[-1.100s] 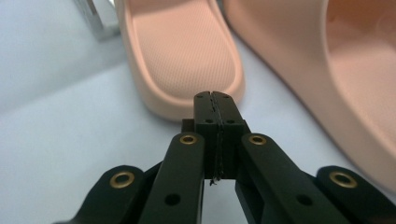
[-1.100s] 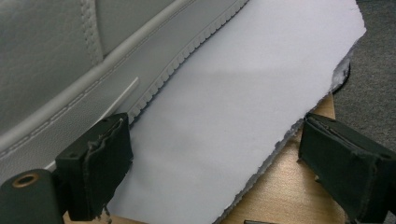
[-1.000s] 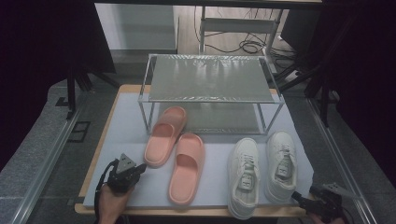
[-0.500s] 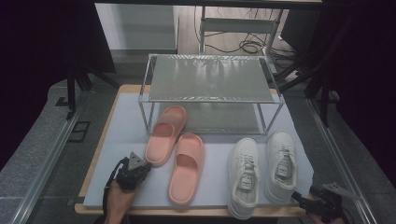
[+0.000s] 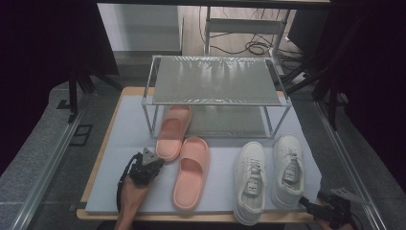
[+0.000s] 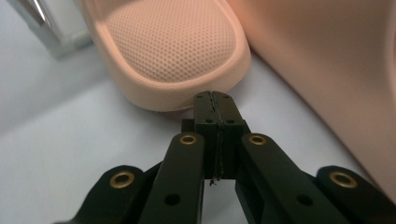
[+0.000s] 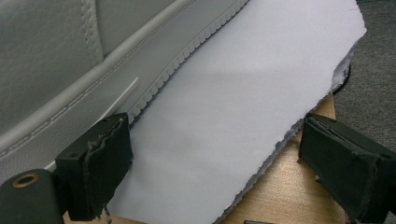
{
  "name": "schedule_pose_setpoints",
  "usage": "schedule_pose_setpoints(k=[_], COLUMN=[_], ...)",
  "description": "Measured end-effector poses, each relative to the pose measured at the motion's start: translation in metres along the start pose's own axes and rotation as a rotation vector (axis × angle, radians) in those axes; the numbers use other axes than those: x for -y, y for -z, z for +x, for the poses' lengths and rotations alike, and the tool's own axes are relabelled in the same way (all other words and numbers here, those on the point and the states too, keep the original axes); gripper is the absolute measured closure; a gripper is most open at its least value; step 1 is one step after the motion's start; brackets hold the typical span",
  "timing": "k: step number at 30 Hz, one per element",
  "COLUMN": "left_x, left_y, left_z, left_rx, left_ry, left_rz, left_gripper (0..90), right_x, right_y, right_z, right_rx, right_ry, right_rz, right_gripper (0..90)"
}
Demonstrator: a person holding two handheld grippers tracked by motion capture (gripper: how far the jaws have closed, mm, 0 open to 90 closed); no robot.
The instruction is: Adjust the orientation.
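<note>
Your left tool (image 5: 152, 162) sits at about 7 o'clock on the tabletop (image 5: 98, 160), low over the pale sheet (image 5: 124, 139) that covers it, with its jaws pressed together and nothing between them. In the left gripper view the closed tips (image 6: 215, 103) sit just short of the heel rim of the left pink slipper (image 6: 173, 46), very near it; whether they touch it you cannot tell. That slipper (image 5: 171, 132) lies at 12 o'clock from the tool, its toe tucked under the wire rack (image 5: 215, 81). Just beside it, at 3 o'clock, lies the second pink slipper (image 5: 191, 173), set nearer to you. Further right, at about 5 o'clock on the sheet, the two white sneakers (image 5: 269, 173) stand side by side with toes pointing away from you. Your right tool (image 5: 320, 209) rests at the tabletop's near right corner, its jaws spread wide and holding nothing. In the right gripper view its pads (image 7: 109, 154) straddle the torn edge of the sheet, with the side of a sneaker (image 7: 70, 65) at 10 o'clock, close against one pad.
</note>
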State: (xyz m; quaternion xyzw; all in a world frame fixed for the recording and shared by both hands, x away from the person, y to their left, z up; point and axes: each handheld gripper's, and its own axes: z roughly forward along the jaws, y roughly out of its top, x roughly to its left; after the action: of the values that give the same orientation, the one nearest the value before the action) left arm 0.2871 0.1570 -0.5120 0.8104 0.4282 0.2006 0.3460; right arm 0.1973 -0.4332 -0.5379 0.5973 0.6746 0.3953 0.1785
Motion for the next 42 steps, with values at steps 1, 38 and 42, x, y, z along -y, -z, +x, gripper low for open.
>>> schedule_pose_setpoints(k=[1, 38, 42], left_x=[-0.002, -0.067, -0.072], left_y=[-0.001, -0.061, -0.067], left_z=[0.000, 0.011, 0.010], left_rx=[-0.001, -0.073, -0.084], left_ry=[-0.001, -0.004, 0.000], left_rz=[-0.004, 0.003, 0.014], left_gripper=[89.7, 89.7, 89.7], right_x=[0.000, 0.000, 0.000], right_y=[0.000, 0.000, 0.000], right_z=[0.000, -0.001, -0.001], right_rx=[0.000, -0.005, -0.005], right_ry=[0.000, 0.004, 0.004], right_rz=[0.000, -0.001, -0.001], right_gripper=[9.2, 9.1, 9.1])
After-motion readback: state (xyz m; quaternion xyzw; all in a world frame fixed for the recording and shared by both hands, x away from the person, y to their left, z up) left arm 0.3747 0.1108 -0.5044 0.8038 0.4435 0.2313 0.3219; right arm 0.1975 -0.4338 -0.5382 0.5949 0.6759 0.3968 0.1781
